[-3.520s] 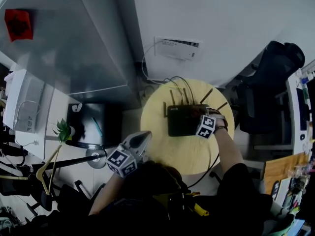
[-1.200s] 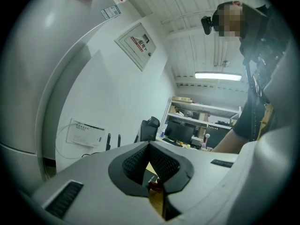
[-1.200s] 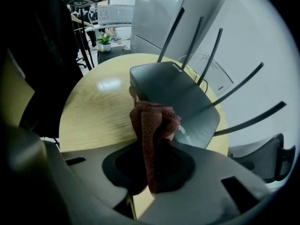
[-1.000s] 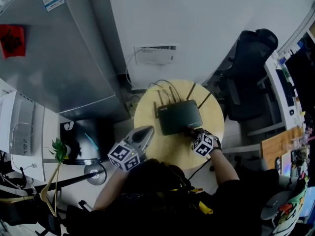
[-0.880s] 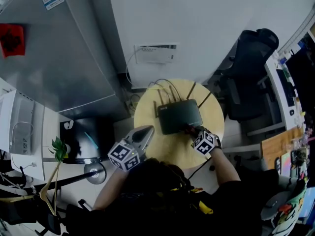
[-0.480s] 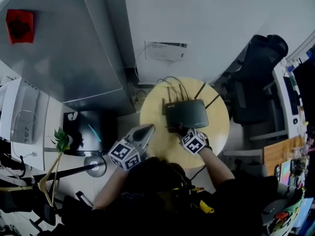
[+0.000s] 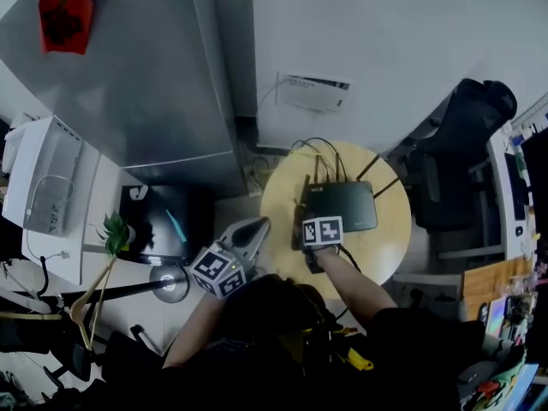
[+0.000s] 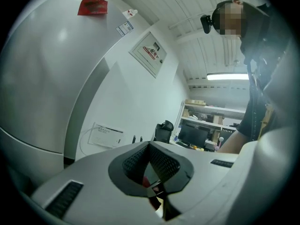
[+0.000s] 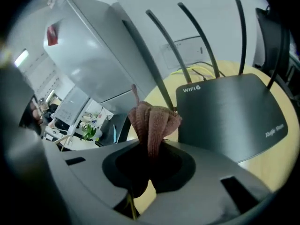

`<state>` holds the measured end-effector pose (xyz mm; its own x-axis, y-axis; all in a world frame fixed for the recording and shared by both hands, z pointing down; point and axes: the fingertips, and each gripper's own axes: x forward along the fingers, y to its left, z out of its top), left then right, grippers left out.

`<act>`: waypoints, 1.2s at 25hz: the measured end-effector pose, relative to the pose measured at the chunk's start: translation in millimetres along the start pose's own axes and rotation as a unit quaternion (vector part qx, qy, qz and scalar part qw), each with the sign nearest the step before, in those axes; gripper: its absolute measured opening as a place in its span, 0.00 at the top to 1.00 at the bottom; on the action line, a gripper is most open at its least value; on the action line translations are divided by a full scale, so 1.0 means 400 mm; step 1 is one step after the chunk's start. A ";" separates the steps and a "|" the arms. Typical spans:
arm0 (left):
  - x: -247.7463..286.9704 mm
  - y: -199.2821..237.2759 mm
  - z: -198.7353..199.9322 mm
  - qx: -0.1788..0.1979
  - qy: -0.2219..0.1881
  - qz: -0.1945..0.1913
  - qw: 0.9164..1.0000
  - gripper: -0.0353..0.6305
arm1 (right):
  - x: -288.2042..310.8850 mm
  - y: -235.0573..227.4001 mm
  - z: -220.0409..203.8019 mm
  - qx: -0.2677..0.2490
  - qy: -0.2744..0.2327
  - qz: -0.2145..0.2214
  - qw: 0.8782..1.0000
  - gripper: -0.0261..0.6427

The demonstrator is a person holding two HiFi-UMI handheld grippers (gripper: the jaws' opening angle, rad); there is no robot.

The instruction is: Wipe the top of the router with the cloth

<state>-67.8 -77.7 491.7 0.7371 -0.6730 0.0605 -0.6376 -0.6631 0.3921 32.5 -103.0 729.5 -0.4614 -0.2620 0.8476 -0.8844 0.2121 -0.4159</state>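
Note:
A black router (image 7: 347, 208) with several upright antennas lies on the round wooden table (image 7: 381, 251). In the right gripper view the router (image 9: 229, 116) fills the right half, its lid bare. My right gripper (image 9: 150, 150) is shut on a bunched pinkish-brown cloth (image 9: 153, 121), which sticks up from the jaws at the router's left edge, beside the leftmost antenna. Seen from the head, the right gripper (image 7: 318, 232) hovers over the router's left end. My left gripper (image 7: 247, 236) hangs off the table's left side, shut and holding nothing; in its own view the left gripper (image 8: 151, 168) points at the wall.
A grey cabinet (image 7: 128, 75) stands to the left. On the wall behind the table is a white box (image 7: 315, 92), and cables (image 7: 318, 148) run from it to the router. A black office chair (image 7: 462, 161) is at the right. A black bin (image 7: 163, 221), a plant (image 7: 111, 229) and a round stand base (image 7: 167, 282) are at the lower left.
My right gripper with the cloth has travelled from the router's right front corner leftward to its left end. The left gripper has stayed put. The head view has shifted.

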 end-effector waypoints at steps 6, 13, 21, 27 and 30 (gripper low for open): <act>-0.031 0.045 0.013 -0.003 0.003 0.005 1.000 0.95 | 0.057 -0.042 0.036 0.132 -0.001 -0.059 0.989 0.86; -0.038 0.080 0.013 -0.002 0.012 -0.003 1.000 0.95 | 0.075 -0.065 0.039 0.263 -0.048 -0.092 0.959 0.86; 0.009 0.044 0.009 0.028 0.040 -0.040 0.998 0.95 | 0.064 -0.066 0.014 0.329 -0.068 -0.098 0.937 0.86; 0.028 0.016 0.008 0.024 0.030 -0.064 0.997 0.95 | 0.045 -0.073 -0.019 0.367 -0.075 -0.099 0.922 0.86; 0.026 0.012 0.011 0.019 0.030 -0.063 0.997 0.95 | 0.043 -0.077 -0.049 0.369 -0.069 -0.096 0.922 0.86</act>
<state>-64.2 -89.4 490.2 0.8236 -0.5632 0.0677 -0.5458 -0.7543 0.3649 53.1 -95.7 763.3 -0.2518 -0.3562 0.8998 -0.7345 -0.5352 -0.4173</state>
